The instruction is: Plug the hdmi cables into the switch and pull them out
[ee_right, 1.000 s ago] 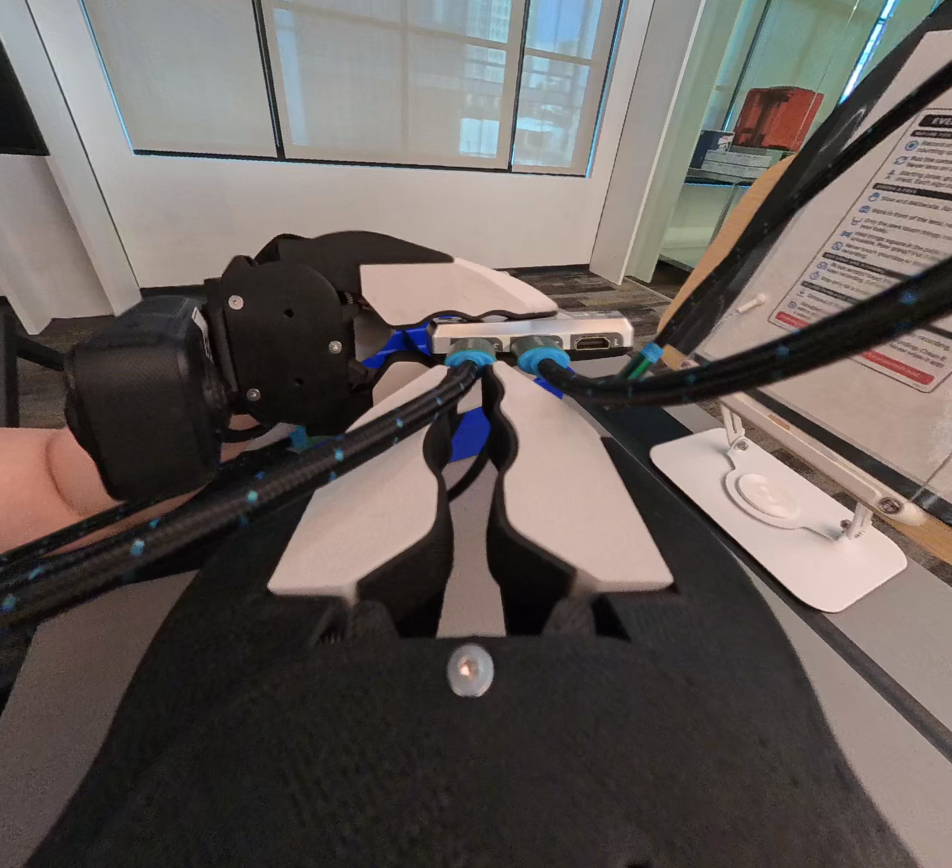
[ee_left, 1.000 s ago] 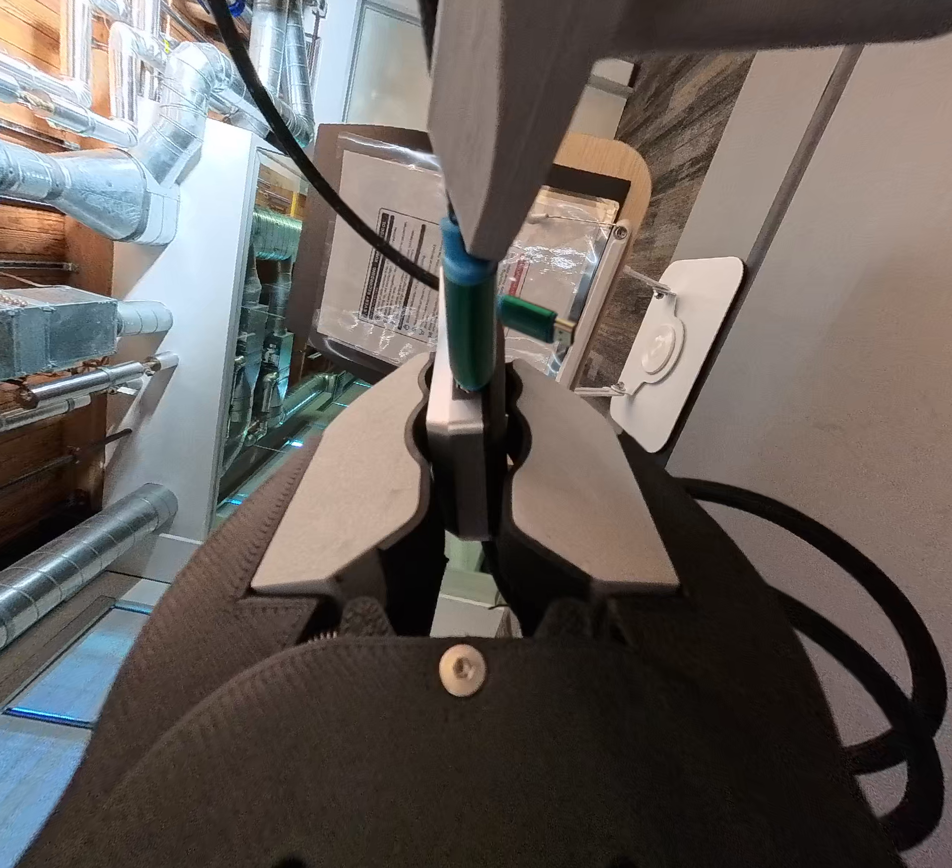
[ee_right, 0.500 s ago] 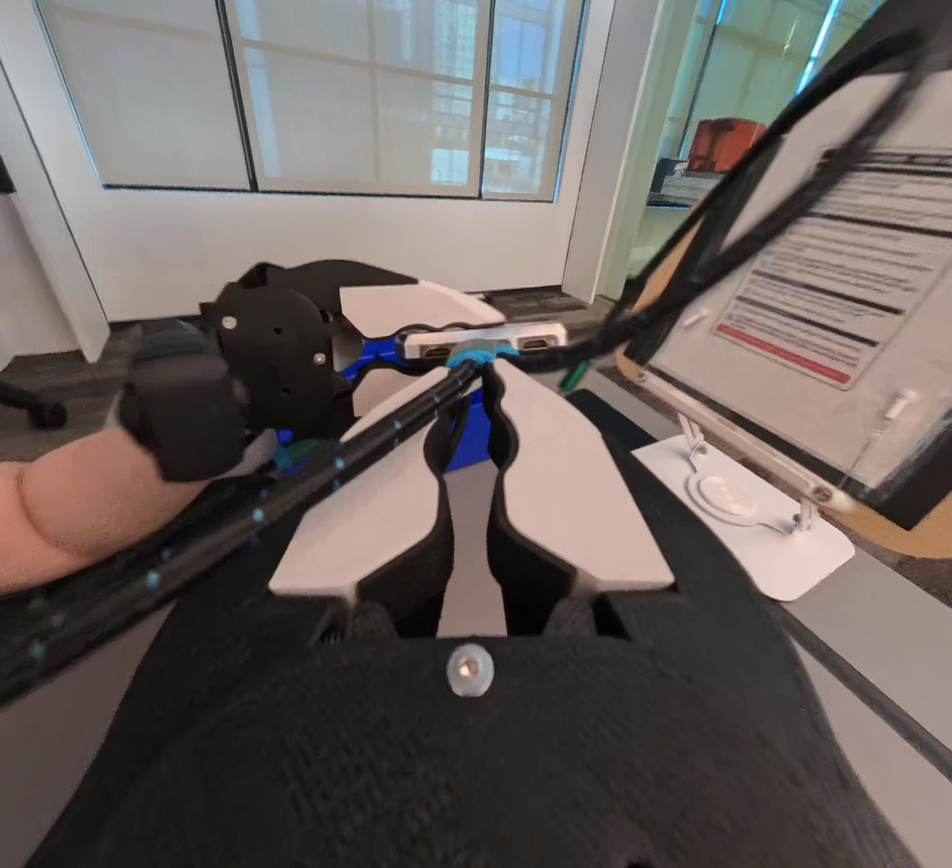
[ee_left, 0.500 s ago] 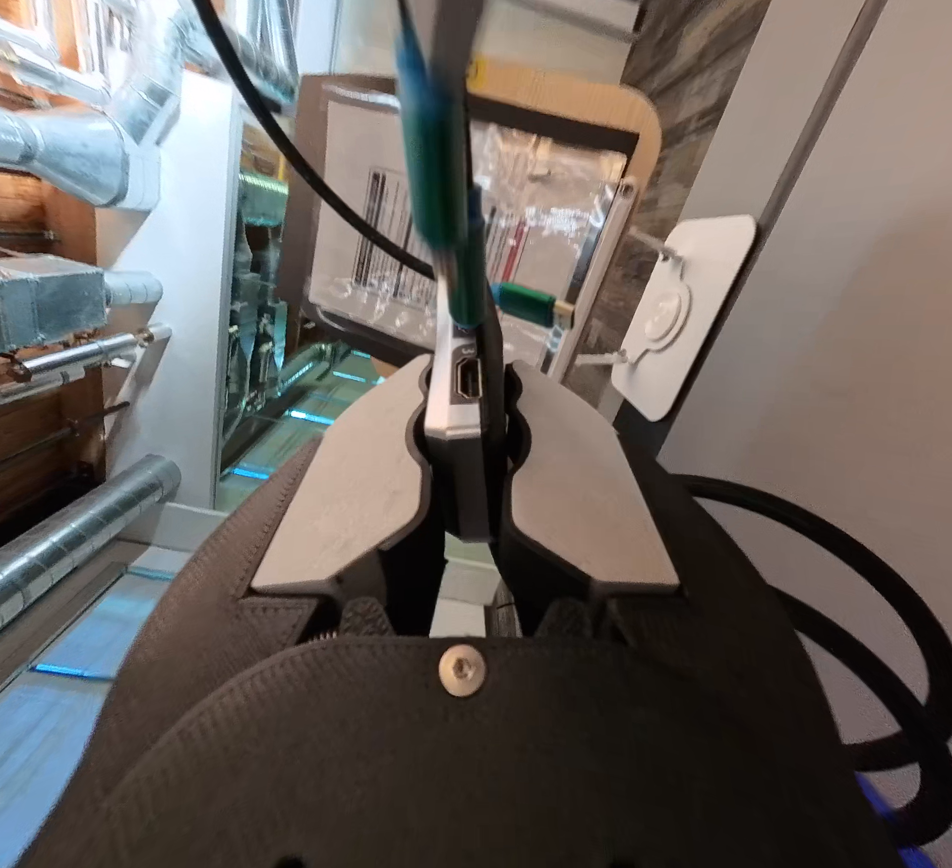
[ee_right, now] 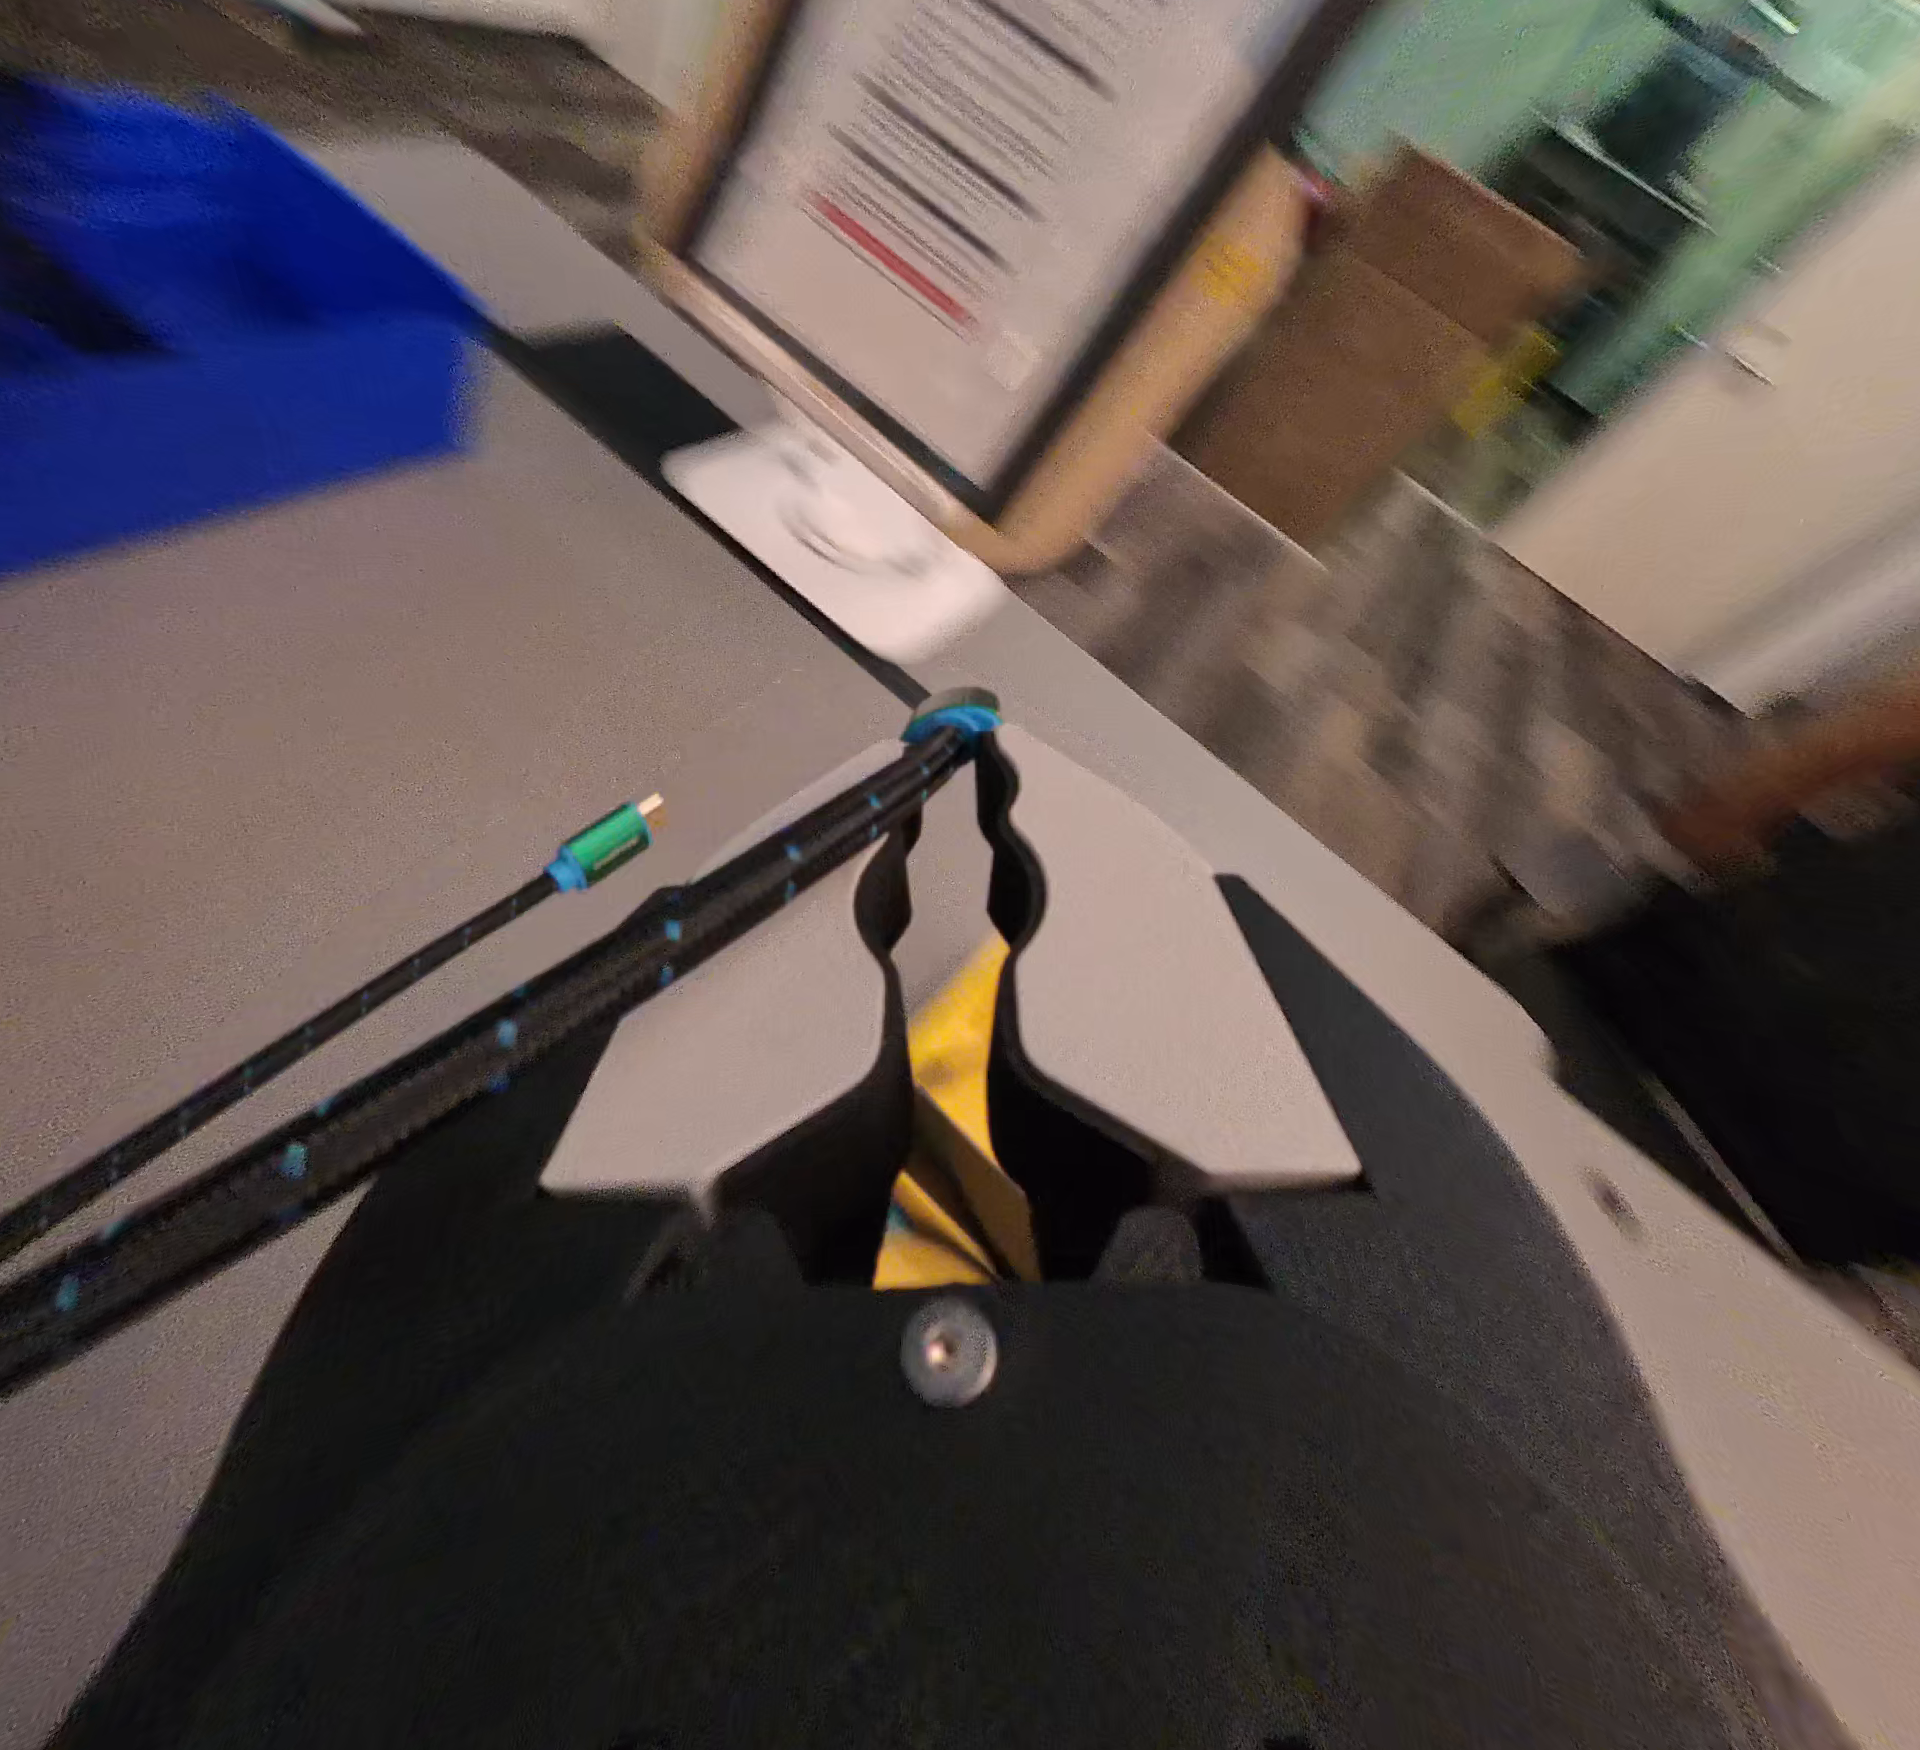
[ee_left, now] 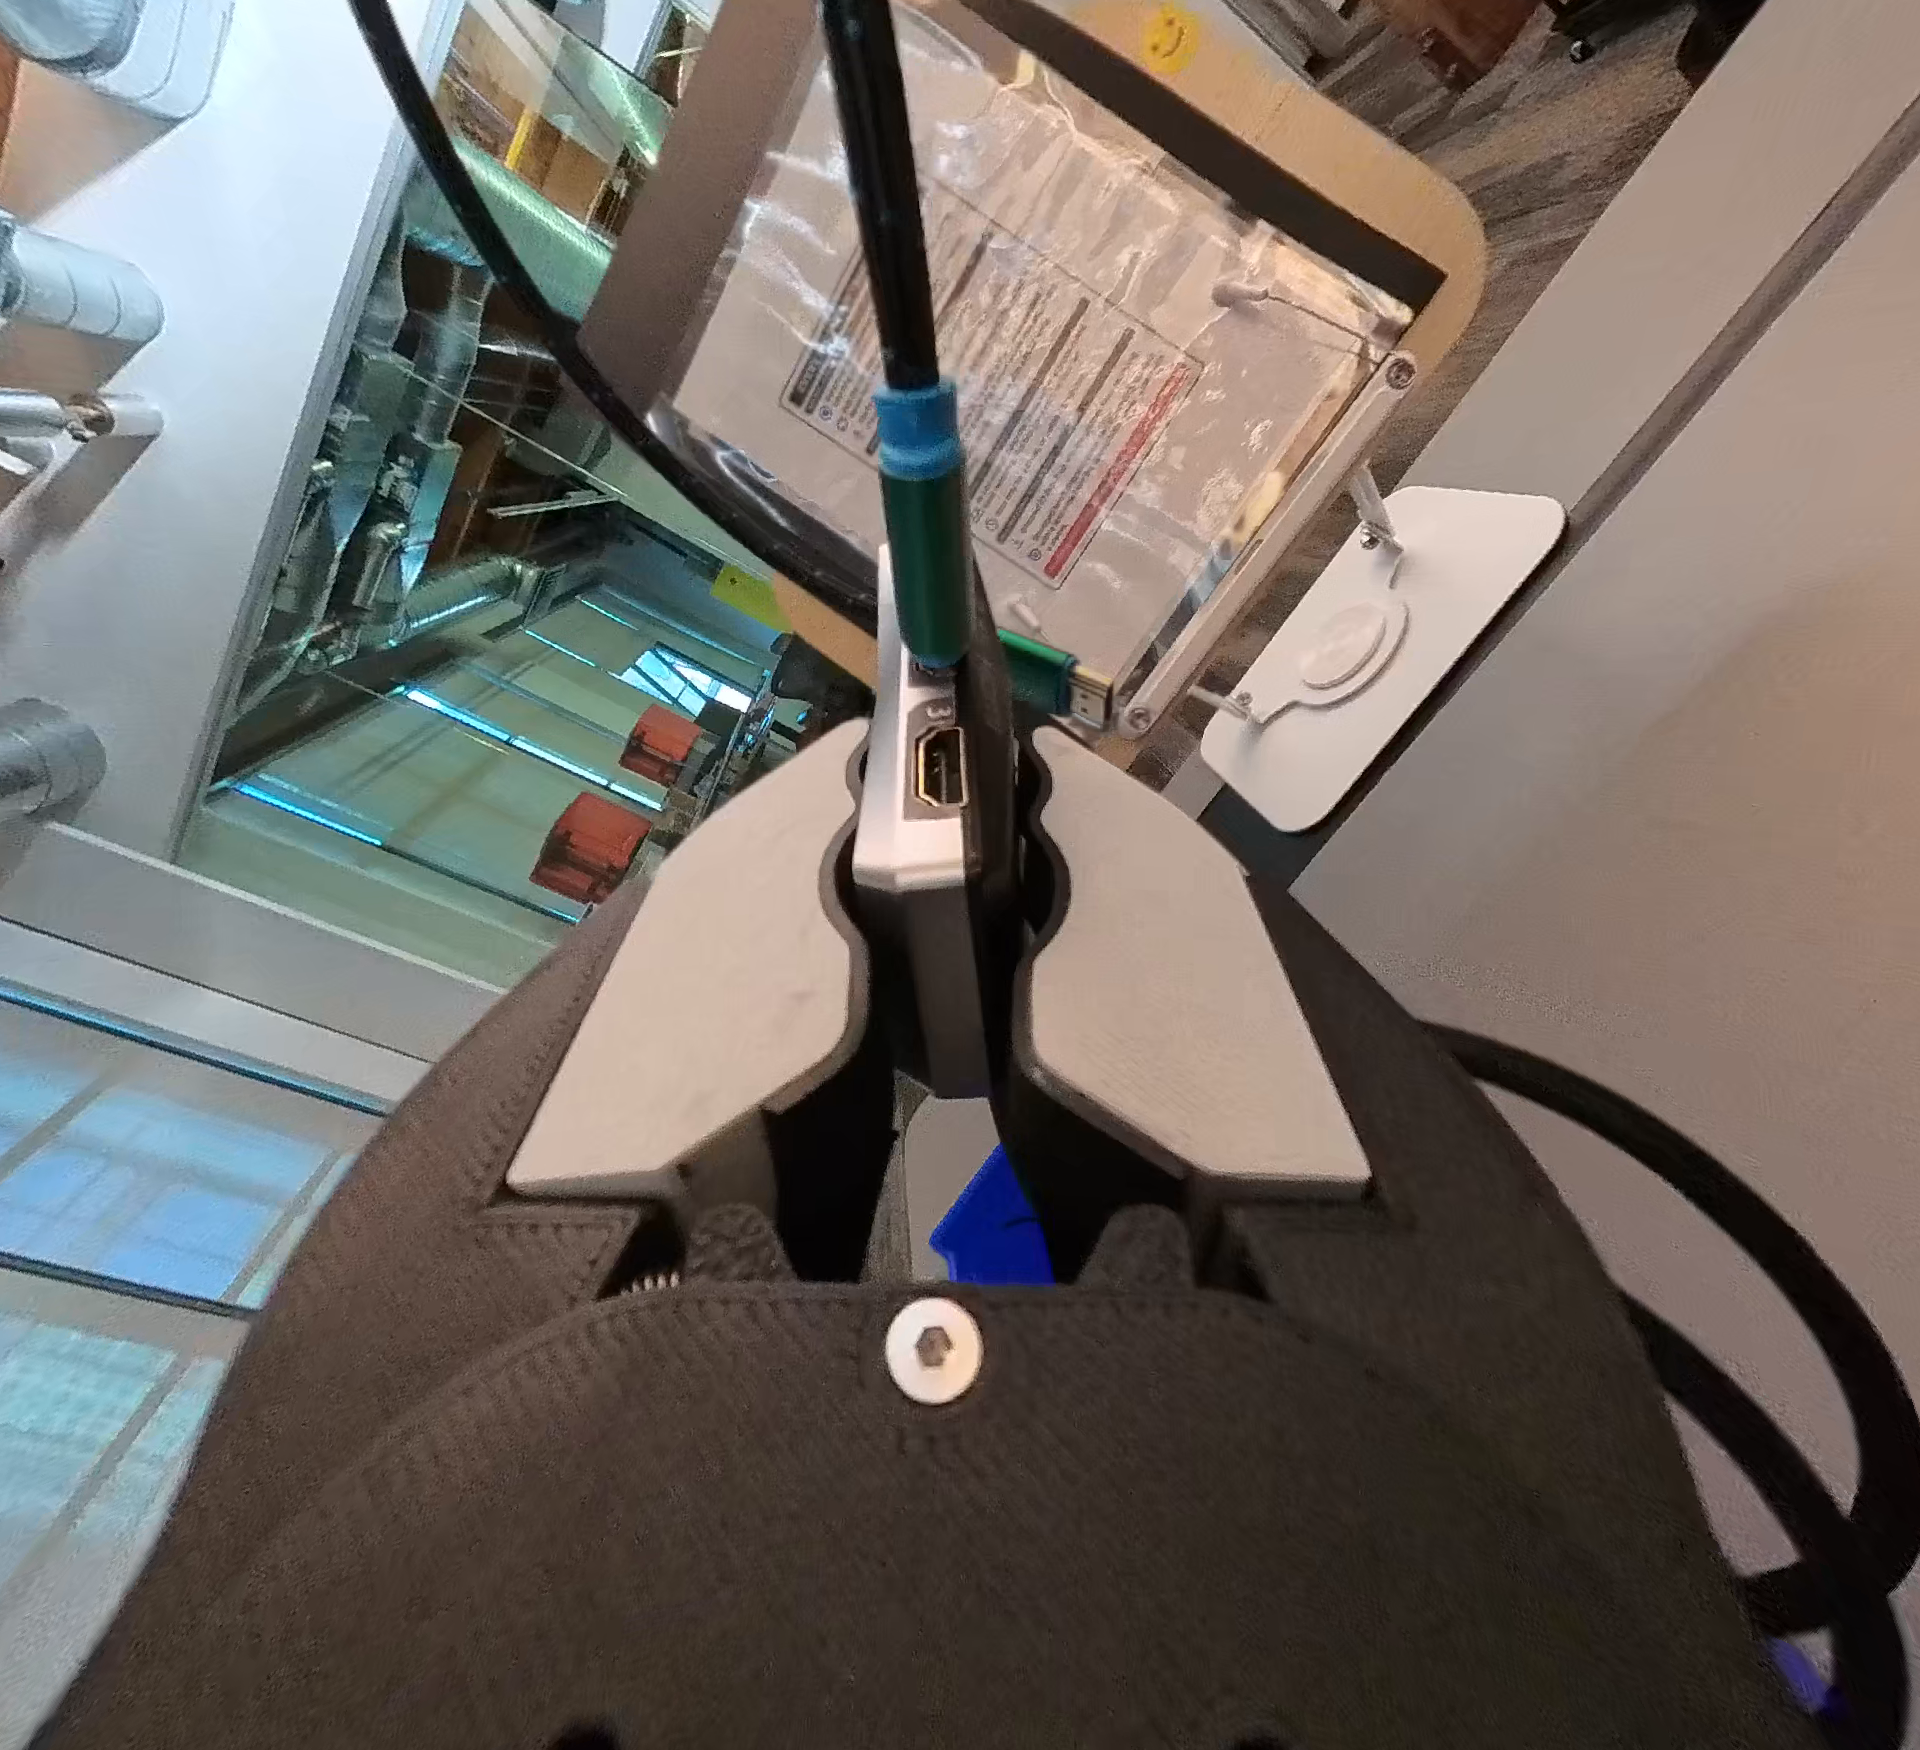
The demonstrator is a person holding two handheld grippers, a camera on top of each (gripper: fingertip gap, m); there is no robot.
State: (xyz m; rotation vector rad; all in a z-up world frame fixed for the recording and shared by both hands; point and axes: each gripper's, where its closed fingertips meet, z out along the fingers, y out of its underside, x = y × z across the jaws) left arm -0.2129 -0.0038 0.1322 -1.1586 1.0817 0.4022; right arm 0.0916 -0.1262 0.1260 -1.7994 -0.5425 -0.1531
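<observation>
- Between my left hand-held gripper's (ee_left: 940, 853) closed fingers sits the switch (ee_left: 920, 827), one green-plugged cable (ee_left: 928, 573) seated, one port empty.
- My right hand-held gripper (ee_right: 951, 744) pinches another cable's (ee_right: 582, 973) plug.
- Beyond, a framed sign (ee_left: 1049, 412) stands on the table (ee_right: 312, 713), beside a loose plug (ee_right: 608, 843).

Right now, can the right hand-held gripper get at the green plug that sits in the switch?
Probably not yet. The right hand-held gripper is shut on another plug, and the switch with the green plug lies outside its view.
</observation>
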